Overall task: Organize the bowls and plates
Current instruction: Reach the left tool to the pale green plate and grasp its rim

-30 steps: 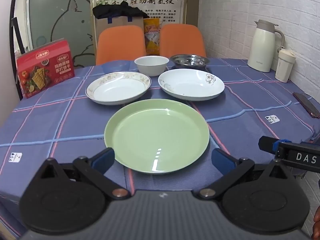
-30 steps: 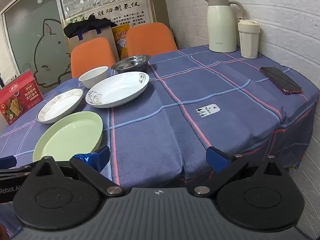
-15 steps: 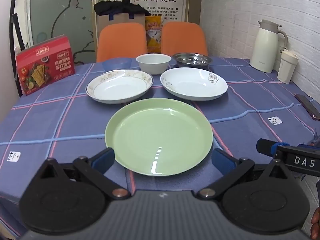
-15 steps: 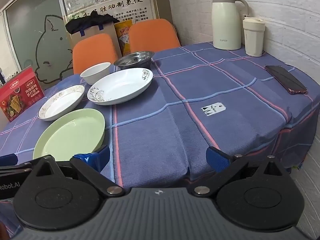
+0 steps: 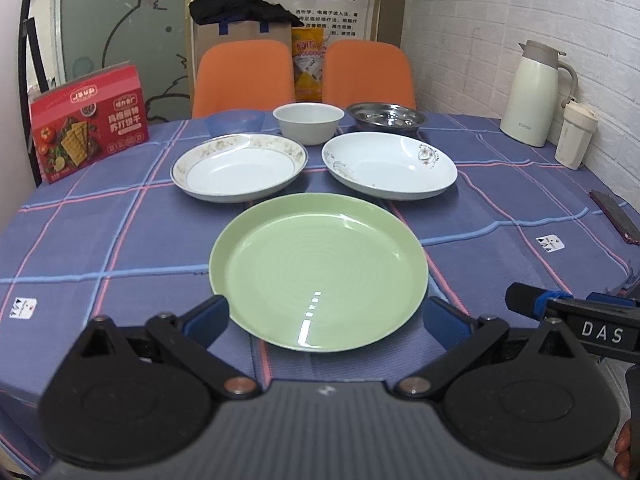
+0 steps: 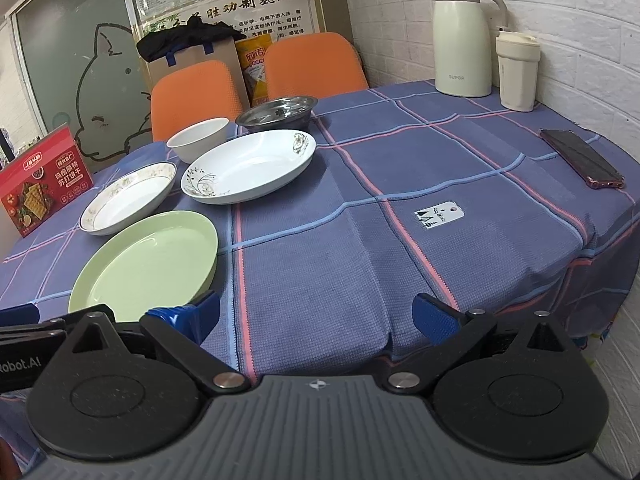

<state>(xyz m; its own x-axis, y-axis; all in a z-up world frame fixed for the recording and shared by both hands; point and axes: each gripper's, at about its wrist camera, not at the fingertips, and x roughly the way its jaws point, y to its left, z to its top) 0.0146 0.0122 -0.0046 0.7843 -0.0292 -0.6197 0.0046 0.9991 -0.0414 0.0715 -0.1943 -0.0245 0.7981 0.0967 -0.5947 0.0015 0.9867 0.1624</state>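
You are working in what reads as an office break room or staff dining corner, not a home kitchen. The evidence: a white-painted brick wall (image 6: 580, 20), a frosted glass partition (image 5: 120, 40) bearing a cartoon cat outline, and a framed notice board (image 5: 288, 4) with printed Chinese text. A round table under a blue checked tablecloth (image 6: 400, 240) has two orange chairs (image 5: 244, 76) behind it. A cream thermos jug (image 6: 462, 36), a lidded cup (image 6: 517, 72), a red cracker box (image 5: 88, 120) and a phone (image 6: 580, 158) sit on it.
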